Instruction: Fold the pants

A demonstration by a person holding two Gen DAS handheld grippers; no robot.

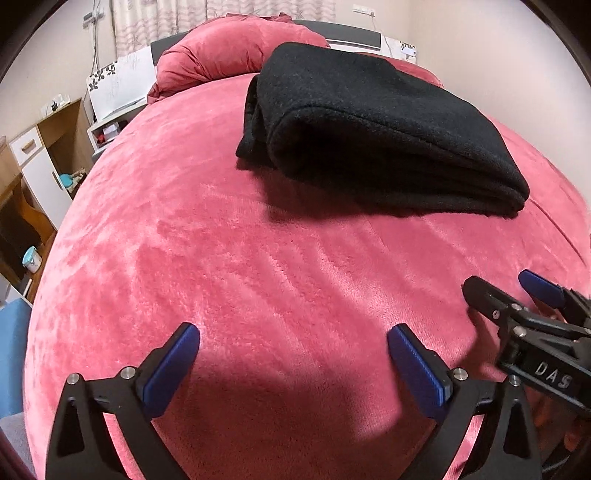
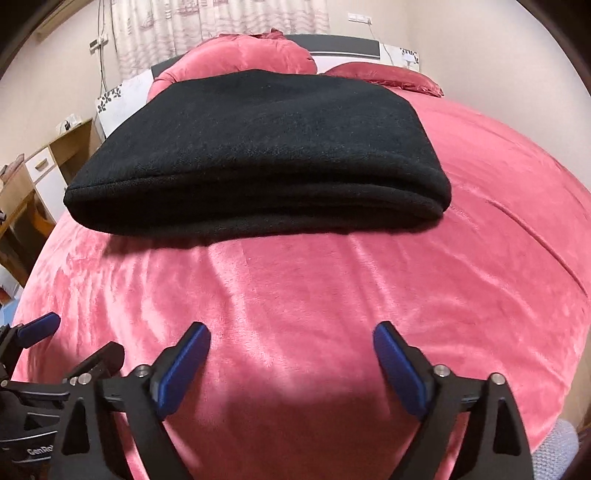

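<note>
The black pants [image 1: 369, 129] [image 2: 258, 147] lie folded into a thick rectangular stack on the pink plush bed cover [image 1: 221, 240] [image 2: 332, 277], their folded edge towards me. My left gripper [image 1: 293, 332] hovers over bare cover short of the stack, open, with nothing between its blue pads. Beside it on the right, my right gripper [image 2: 291, 328] is likewise open and empty, a little back from the stack's near edge. Each gripper shows in the other's view: the right gripper [image 1: 498, 282] at the right edge, the left gripper [image 2: 83, 334] at the lower left.
Pink pillows [image 2: 258, 51] lie against the dark headboard [image 2: 343, 46] behind the pants. A wooden cabinet with white drawers [image 1: 48, 158] and a white nightstand [image 1: 118, 96] stand left of the bed. A curtain [image 2: 221, 18] hangs at the back wall.
</note>
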